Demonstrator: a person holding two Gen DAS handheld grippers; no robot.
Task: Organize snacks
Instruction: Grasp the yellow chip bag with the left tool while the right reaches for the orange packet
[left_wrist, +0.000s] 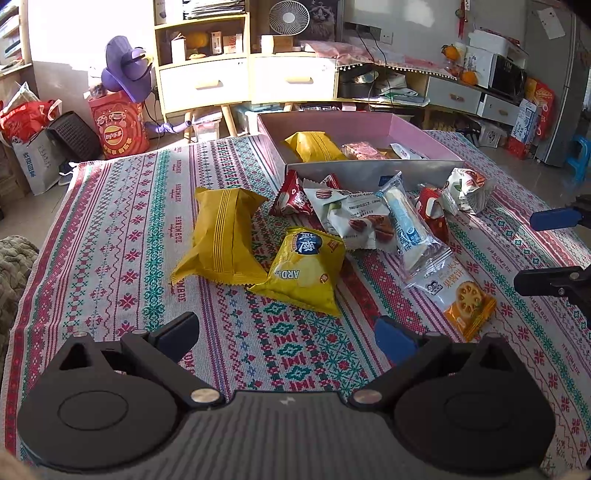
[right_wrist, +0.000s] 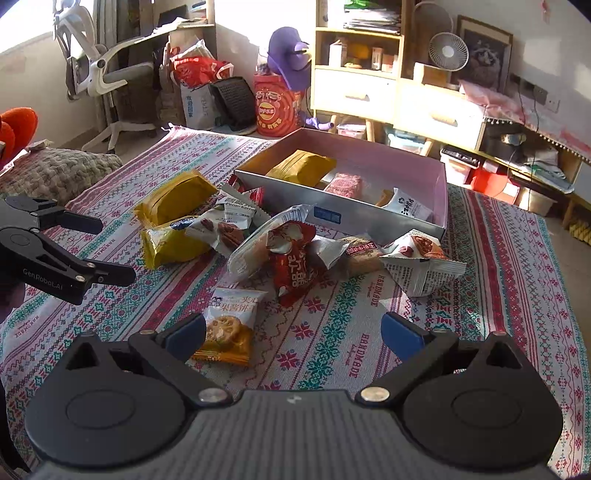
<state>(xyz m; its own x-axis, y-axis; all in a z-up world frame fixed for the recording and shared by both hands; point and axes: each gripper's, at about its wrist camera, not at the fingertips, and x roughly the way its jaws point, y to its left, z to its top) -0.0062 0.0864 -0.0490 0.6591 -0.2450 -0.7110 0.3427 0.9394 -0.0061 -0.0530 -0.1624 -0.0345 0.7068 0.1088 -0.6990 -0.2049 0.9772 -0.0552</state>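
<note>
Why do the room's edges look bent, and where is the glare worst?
Left wrist view: fisheye lens curves the shelf unit; window light washes out the wall beside it. Right wrist view: same bending; sunlight bleaches the drawers, and the pink box casts shadow inside.

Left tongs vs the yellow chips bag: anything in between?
Nothing: left wrist view shows only bare tablecloth between the open left tongs and the yellow chips bag.

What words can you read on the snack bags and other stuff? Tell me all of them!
"ARD", upside down: yellow chip bag.
"Pecan Kernel": white nut packet.
"HANDMADE": woven tablecloth.
"GenRobot.AI": left gripper.
"Lay's": red bag on the floor.
Chinese characters on the biscuit packet and red snack packet; smaller print is too blurred to read.
</note>
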